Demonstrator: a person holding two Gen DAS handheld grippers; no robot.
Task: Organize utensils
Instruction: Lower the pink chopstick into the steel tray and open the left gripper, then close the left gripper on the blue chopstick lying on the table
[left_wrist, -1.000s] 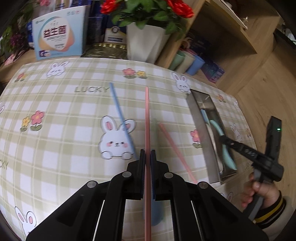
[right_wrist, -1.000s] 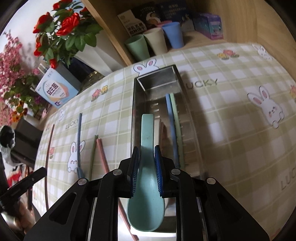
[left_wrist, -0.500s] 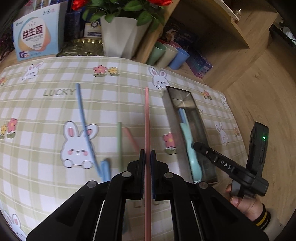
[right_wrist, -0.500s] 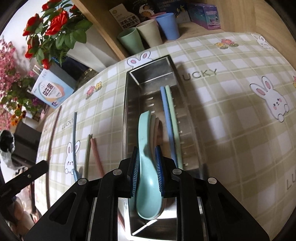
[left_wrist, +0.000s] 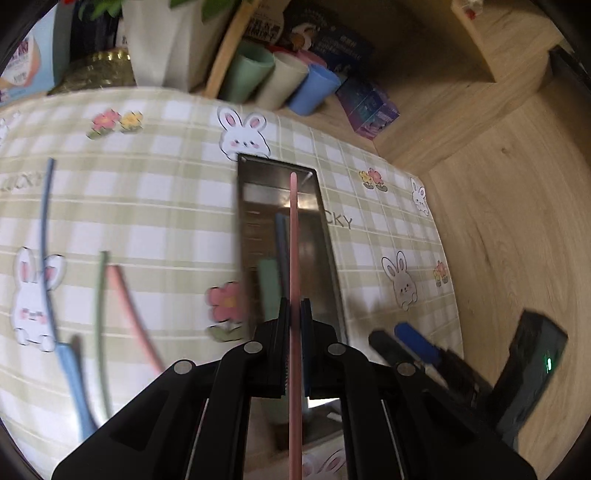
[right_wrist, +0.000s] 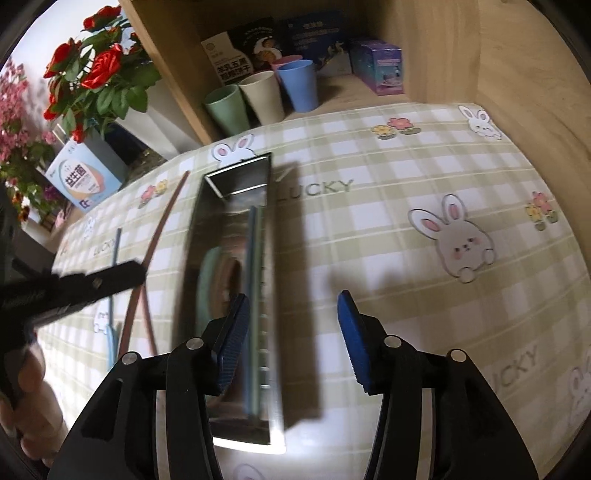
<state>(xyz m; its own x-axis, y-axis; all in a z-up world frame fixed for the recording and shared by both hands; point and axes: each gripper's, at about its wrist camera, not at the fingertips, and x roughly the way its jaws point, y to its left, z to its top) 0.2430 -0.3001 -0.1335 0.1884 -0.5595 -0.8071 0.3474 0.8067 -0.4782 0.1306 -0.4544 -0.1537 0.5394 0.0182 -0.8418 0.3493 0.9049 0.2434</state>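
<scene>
My left gripper (left_wrist: 294, 310) is shut on a long pink chopstick (left_wrist: 293, 236) and holds it lengthwise above the steel tray (left_wrist: 325, 236). The tray (right_wrist: 275, 295) holds a teal spoon (right_wrist: 205, 273), a blue chopstick (left_wrist: 281, 236) and a green chopstick. My right gripper (right_wrist: 293, 321) is open and empty, just right of the tray's near end. On the cloth to the left lie a blue spoon (left_wrist: 70, 365), a blue chopstick (left_wrist: 44, 206), a green chopstick (left_wrist: 99, 325) and a pink chopstick (left_wrist: 129, 314).
The table has a green checked bunny cloth (right_wrist: 406, 221). Behind it stand green, beige and blue cups (right_wrist: 258, 96), boxes (right_wrist: 380, 70), a flower pot (left_wrist: 159, 44) with red roses (right_wrist: 99, 70) and a wooden shelf wall. The floor lies to the right in the left wrist view.
My right gripper has opened and let go of the teal spoon, which now lies in the tray, and shifted right. My left gripper has carried the pink chopstick rightward over the tray.
</scene>
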